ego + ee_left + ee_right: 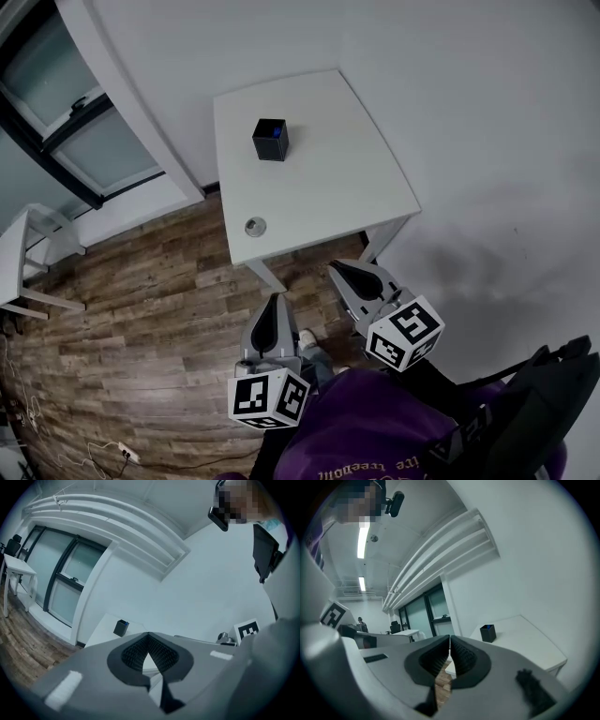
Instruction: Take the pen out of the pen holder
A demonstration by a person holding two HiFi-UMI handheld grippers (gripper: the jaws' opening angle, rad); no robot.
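A black square pen holder (pixel 270 140) stands near the far side of a white table (pixel 356 187), with a blue pen tip (pixel 276 132) showing at its rim. The same pen holder (pixel 121 628) is small and far off in the left gripper view, and the pen holder (pixel 488 633) also shows in the right gripper view. My left gripper (pixel 273 304) hangs over the wooden floor, short of the table's near edge, jaws closed with nothing between them. The right gripper (pixel 339 267) is by the table's near leg, also shut and empty.
A small round silver thing (pixel 255 226) lies near the table's front left corner. A white wall lies behind and to the right of the table, a glass partition (pixel 84 141) to the left. Another white desk (pixel 19 253) stands at far left. Cables (pixel 56 441) lie on the floor.
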